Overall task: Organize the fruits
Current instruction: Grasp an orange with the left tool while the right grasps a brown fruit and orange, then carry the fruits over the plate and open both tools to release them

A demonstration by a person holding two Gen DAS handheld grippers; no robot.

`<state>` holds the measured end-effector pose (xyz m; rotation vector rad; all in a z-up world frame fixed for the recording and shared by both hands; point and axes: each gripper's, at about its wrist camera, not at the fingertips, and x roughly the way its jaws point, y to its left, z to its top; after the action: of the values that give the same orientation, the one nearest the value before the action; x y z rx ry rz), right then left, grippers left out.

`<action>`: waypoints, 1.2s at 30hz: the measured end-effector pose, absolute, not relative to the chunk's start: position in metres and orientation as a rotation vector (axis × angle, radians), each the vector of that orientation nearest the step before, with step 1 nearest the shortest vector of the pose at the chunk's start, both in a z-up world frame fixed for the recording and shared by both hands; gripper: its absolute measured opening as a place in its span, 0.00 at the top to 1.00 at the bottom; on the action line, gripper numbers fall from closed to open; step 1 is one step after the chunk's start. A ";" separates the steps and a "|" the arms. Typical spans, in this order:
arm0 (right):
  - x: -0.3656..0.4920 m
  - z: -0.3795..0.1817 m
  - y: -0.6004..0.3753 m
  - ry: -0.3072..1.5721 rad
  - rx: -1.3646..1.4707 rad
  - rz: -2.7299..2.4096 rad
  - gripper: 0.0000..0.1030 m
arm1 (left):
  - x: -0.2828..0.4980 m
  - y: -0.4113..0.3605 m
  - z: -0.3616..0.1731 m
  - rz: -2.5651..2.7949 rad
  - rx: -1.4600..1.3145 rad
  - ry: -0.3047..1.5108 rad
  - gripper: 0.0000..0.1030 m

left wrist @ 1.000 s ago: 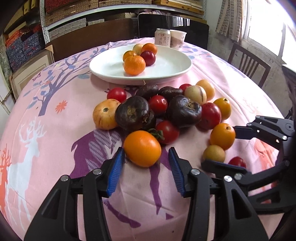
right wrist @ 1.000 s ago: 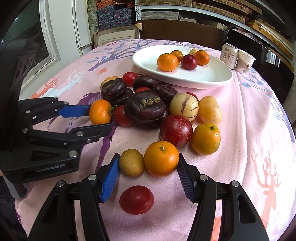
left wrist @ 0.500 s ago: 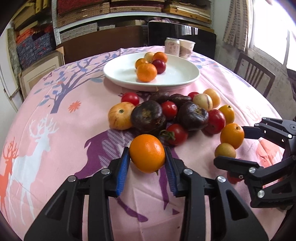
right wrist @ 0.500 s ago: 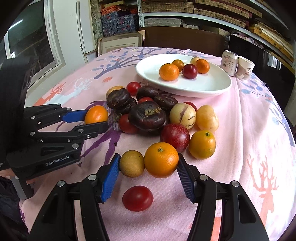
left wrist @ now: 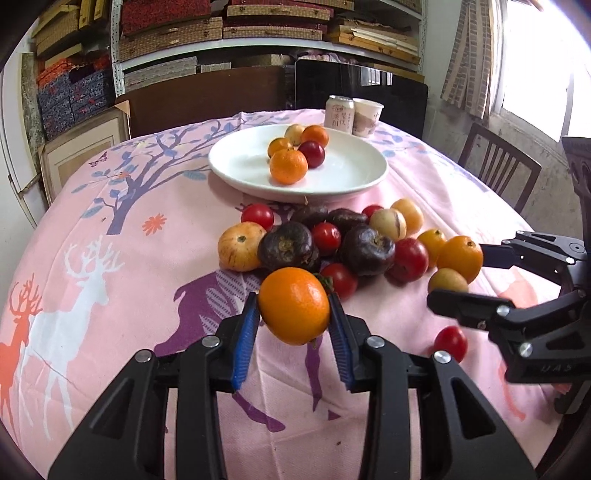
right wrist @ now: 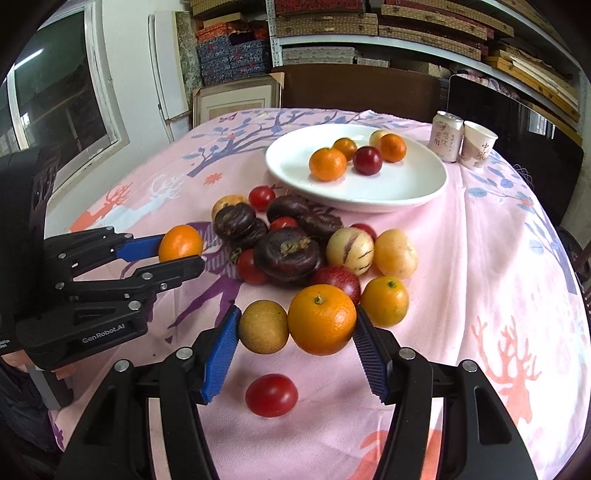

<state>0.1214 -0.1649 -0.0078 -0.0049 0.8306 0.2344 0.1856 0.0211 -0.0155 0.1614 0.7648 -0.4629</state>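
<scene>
Left gripper [left wrist: 293,320] angled down over the tablecloth [left wrist: 147,258], pads clamped on an orange [left wrist: 293,311] held clear of the cloth, right gripper [right wrist: 291,341] angled down, pads squeezing a second orange [right wrist: 322,318] and a yellow-brown fruit [right wrist: 263,326] together, near the fruit pile

A drink can [right wrist: 447,136] and a paper cup [right wrist: 478,144] stood touching at the far edge of the desk's pink deer-print cloth [right wrist: 498,266]. Shelves [left wrist: 236,33] held stacked boxes; a wooden chair [left wrist: 496,168] stood near the window.

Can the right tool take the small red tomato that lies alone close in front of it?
Probably not now: the right tool already holds a brown-yellow round fruit and an orange, above the small red tomato.
</scene>
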 end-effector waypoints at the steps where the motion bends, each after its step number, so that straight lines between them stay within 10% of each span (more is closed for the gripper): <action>1: 0.124 -0.003 -0.169 0.819 0.007 0.234 0.40 | 0.187 0.021 -0.012 -0.454 0.156 0.761 0.65; 31: 0.301 0.002 -0.221 0.771 -0.010 0.283 0.38 | 0.376 -0.047 0.016 -0.378 0.135 0.768 0.65; 32: 0.300 0.003 -0.221 0.769 -0.024 0.273 0.36 | 0.375 -0.049 0.015 -0.358 0.144 0.777 0.53; 33: 0.298 0.004 -0.221 0.756 -0.050 0.244 0.25 | 0.376 -0.049 0.016 -0.323 0.153 0.779 0.09; 36: 0.289 0.009 -0.225 0.718 -0.079 0.198 0.06 | 0.368 -0.042 0.022 -0.180 0.169 0.669 0.04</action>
<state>0.2893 -0.2254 0.0094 -0.0787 0.7178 0.1978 0.3684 -0.0416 0.0224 0.1689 0.6689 -0.1797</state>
